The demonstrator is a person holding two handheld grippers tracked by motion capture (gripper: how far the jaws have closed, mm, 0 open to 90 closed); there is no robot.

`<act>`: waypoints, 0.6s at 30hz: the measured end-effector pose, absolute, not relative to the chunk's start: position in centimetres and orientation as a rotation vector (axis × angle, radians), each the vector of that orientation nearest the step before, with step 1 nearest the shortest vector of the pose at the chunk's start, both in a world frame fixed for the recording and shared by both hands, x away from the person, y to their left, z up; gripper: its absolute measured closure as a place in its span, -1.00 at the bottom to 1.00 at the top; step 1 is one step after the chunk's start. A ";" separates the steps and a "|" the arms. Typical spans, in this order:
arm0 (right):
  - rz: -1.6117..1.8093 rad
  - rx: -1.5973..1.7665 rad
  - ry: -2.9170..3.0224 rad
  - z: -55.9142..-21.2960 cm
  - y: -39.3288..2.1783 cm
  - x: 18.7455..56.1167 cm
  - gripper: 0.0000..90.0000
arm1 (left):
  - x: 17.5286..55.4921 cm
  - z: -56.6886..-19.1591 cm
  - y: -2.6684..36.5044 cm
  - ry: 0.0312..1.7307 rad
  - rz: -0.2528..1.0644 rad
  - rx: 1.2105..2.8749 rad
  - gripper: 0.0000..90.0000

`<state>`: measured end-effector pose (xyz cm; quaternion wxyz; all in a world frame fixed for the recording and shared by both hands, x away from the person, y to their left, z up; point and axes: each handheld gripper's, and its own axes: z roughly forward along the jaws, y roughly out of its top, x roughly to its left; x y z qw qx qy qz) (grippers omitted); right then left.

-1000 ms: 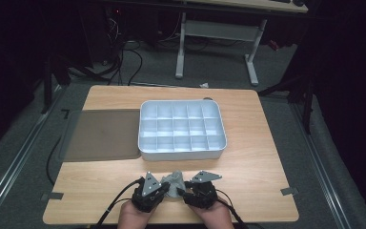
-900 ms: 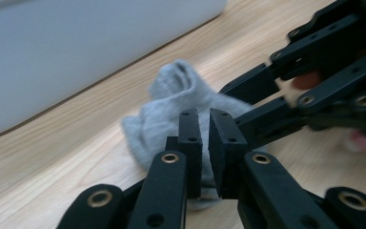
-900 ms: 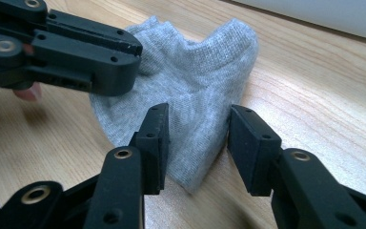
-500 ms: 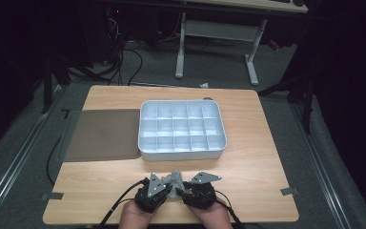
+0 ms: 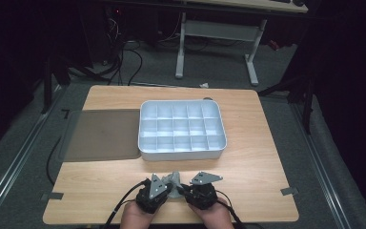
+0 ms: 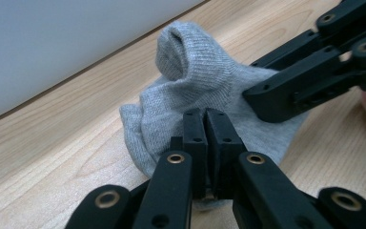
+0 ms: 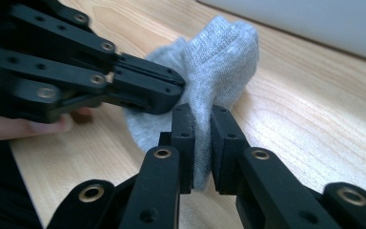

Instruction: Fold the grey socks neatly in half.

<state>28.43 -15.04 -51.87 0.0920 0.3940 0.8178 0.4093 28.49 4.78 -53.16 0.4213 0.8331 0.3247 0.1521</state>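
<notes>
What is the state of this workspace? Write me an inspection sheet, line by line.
Surface: wooden table, bare at the near edge.
Job's things: grey sock, bunched, between both tongs; white compartment tray, compartments look empty.
Clutter: flat grey mat left of the tray; tape pieces at the table edges.
Grippers: left tongs shut on the sock's edge; right tongs have just been closing and now pinch a fold of the sock.
Cables: black leads trail back from the tongs.
Surroundings: dark room, white desk frame, floor cables behind.
</notes>
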 end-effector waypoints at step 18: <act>1.266 1.209 2.300 -49.3 -17.6 27.9 0.61 | 28.7 -53.2 4.2 0.807 0.355 2.086 0.95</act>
